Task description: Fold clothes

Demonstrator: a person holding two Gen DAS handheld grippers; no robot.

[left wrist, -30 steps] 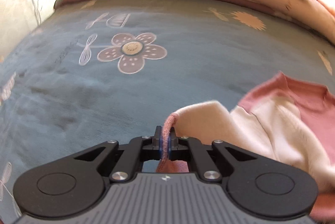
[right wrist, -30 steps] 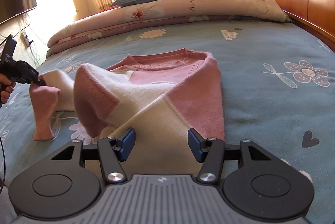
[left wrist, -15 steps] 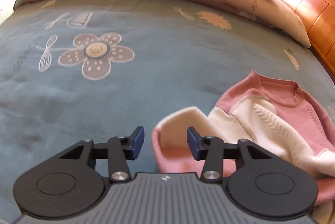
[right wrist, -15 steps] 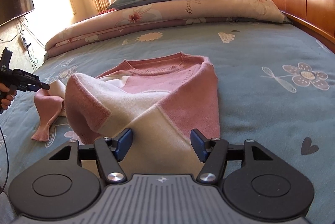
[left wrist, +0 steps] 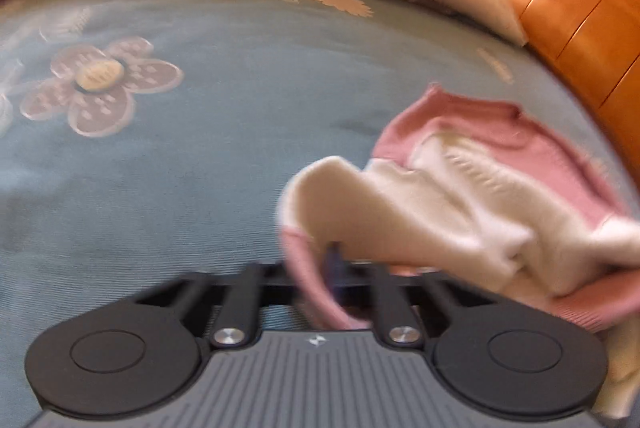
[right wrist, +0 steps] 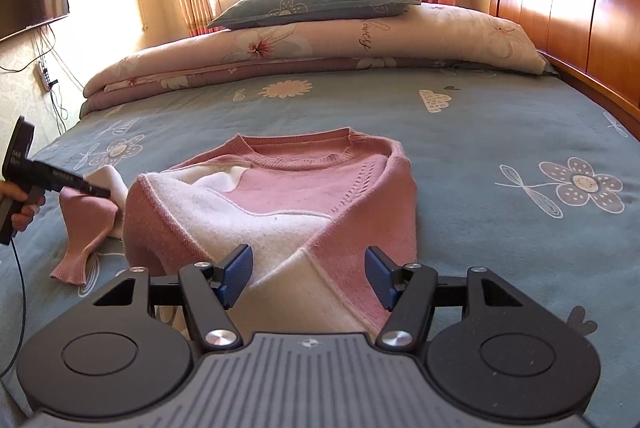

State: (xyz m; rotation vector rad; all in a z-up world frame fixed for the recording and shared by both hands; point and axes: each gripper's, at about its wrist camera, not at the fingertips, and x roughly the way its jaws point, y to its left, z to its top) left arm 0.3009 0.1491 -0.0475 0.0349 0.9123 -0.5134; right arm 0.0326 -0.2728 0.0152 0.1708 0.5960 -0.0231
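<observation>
One sleeve (left wrist: 316, 268), let go half a second ago, re-clenched in left gripper (left wrist: 334, 268) for folding inward over the sweater (right wrist: 288, 195); right gripper (right wrist: 308, 274) open, empty, above its near hem.

pink and cream sweater (right wrist: 288, 195); blue, seemingly flower-printed sheet (right wrist: 500, 131)

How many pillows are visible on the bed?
1: a blue-grey flowered pillow lies on top of the folded floral quilt at the far side of the bed, under the window. Others may be hidden behind the quilt.
</observation>
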